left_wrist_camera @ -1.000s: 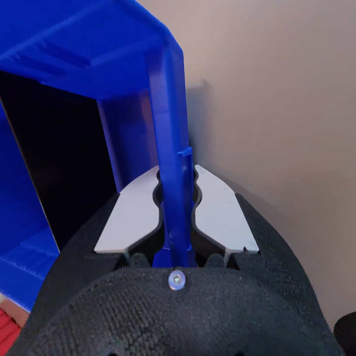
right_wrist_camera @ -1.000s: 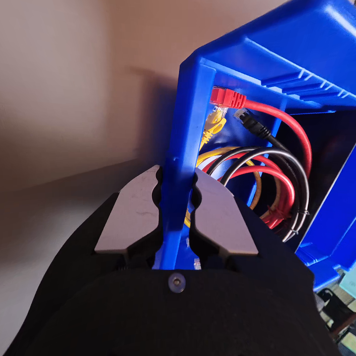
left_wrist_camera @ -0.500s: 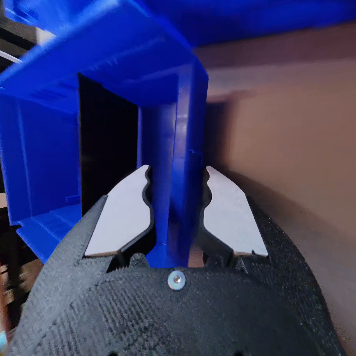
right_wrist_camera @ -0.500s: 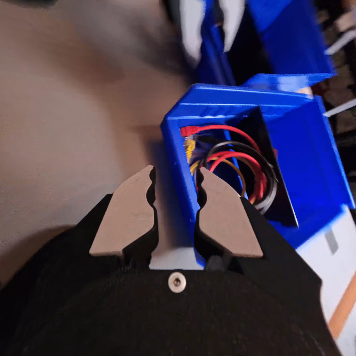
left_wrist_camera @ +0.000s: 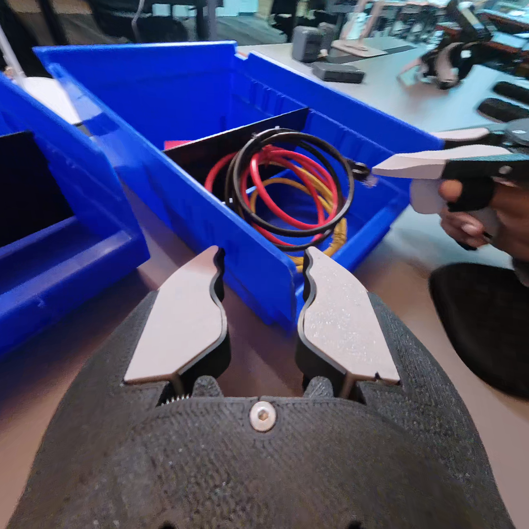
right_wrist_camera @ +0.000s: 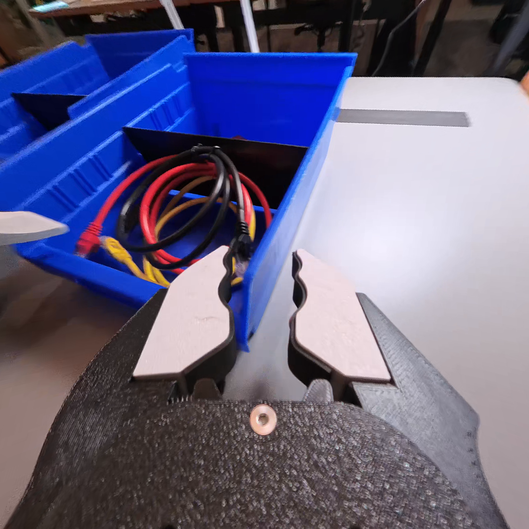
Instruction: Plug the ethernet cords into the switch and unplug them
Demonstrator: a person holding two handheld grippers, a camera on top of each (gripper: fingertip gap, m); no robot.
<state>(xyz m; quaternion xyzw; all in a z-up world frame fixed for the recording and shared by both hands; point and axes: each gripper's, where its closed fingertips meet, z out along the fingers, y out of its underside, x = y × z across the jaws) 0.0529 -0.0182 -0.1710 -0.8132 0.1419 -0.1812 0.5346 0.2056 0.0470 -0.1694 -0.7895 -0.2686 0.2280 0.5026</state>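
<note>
The blue bin [left_wrist_camera: 200,177] stands upright on the pale table [right_wrist_camera: 415,229], and the coiled ethernet cords [left_wrist_camera: 289,191] — red, black and yellow — lie in its front compartment, ahead of a black divider [right_wrist_camera: 257,154]. The left gripper [left_wrist_camera: 262,254] sits just off the bin's near corner with its jaws apart, the corner wall showing in the gap between them and nothing gripped. The right gripper [right_wrist_camera: 260,254] is at the opposite side, jaws likewise apart and straddling the side wall's edge without pinching it; a black plug [right_wrist_camera: 242,246] lies just past its inner finger. In the left wrist view the right gripper shows at the far side, a hand [left_wrist_camera: 486,211] around its handle. A second blue bin [left_wrist_camera: 57,257] stands just beside the first.

A second ago both grippers were clamped on the bin's walls with the bin tipped up — now both have let go and the bin is set down.
</note>
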